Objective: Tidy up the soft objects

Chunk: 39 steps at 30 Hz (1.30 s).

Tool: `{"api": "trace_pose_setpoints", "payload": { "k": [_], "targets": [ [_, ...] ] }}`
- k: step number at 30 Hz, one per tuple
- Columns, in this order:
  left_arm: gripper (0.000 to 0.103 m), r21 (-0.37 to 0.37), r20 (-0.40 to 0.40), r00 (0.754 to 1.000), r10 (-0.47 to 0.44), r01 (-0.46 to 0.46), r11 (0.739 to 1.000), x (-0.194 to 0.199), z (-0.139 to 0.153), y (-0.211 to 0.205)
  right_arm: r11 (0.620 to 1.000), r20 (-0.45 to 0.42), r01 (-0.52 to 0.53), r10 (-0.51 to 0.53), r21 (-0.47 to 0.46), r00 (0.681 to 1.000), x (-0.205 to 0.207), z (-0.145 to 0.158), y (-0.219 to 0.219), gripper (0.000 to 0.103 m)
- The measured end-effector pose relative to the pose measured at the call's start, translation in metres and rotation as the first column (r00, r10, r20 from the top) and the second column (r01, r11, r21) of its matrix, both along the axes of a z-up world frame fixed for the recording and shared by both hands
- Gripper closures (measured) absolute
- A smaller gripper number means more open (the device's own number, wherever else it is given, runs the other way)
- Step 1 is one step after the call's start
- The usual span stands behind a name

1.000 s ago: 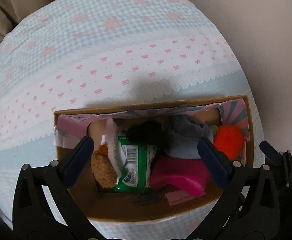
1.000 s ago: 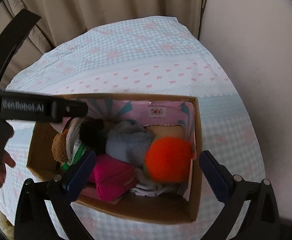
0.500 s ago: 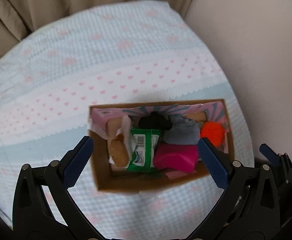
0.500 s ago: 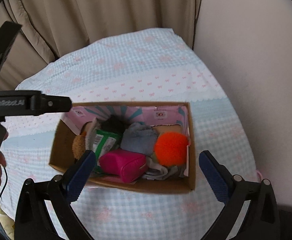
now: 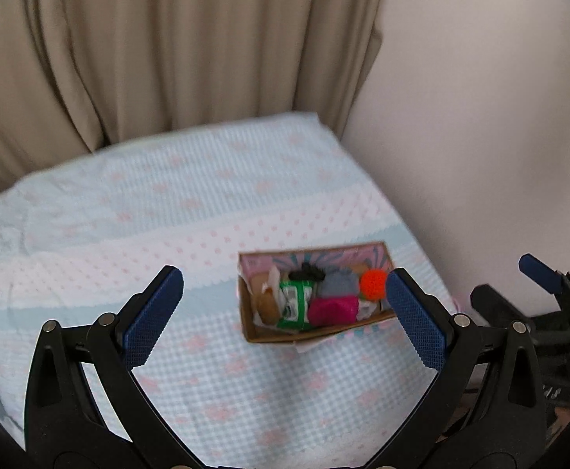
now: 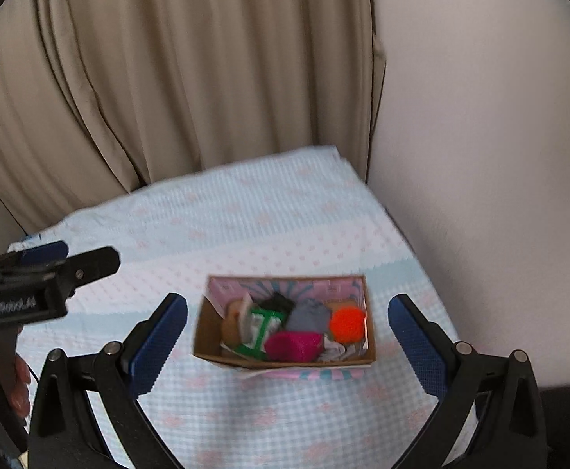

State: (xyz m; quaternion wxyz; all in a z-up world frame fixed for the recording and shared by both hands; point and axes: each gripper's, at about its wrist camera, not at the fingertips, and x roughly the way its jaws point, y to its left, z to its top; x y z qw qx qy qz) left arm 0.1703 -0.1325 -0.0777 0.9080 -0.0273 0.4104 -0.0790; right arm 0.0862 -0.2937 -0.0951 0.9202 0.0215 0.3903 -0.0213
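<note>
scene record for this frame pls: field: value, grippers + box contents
left gripper: open, empty
right gripper: open, empty
container: open cardboard box on checked blue-and-pink bedcover
contents: fuzzy orange ball, magenta zip pouch, grey folded cloth, green plastic packet, brown plush toy, black fluffy item
backdrop: beige curtain

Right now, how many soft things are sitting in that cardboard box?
7 visible: brown plush far left, green packet, black item behind, grey cloth, pink pouch in front, orange pompom right, white cloth. More may be hidden underneath.
</note>
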Motion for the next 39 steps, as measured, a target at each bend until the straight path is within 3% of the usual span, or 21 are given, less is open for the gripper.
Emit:
{"api": "trace_pose_setpoints", "payload": {
  "k": [7, 11, 15, 39],
  "targets": [
    [0.000, 0.016, 0.204, 0.979, 0.003, -0.007, 1.000, -0.070, 0.064, 0.037, 0.999, 0.179, 0.041, -0.038, -0.015, 0.983, -0.055, 0.069, 0.032, 0.001],
    [0.000, -0.016, 0.278, 0.960, 0.023, -0.020, 1.000, -0.101, 0.080, 0.057, 0.998, 0.247, 0.054, -0.044, -0.034, 0.968, -0.073, 0.085, 0.045, 0.001],
    [0.000, 0.006, 0.341, 0.939, 0.040, -0.045, 0.999, -0.124, 0.085, 0.064, 0.997, 0.289, 0.061, -0.042, -0.057, 0.956, -0.087, 0.090, 0.056, 0.001],
    [0.000, 0.033, 0.381, 0.923, 0.058, -0.076, 0.997, -0.127, 0.088, 0.063, 0.994, 0.325, 0.067, -0.034, -0.091, 0.945, -0.093, 0.092, 0.069, 0.001]
  ]
}}
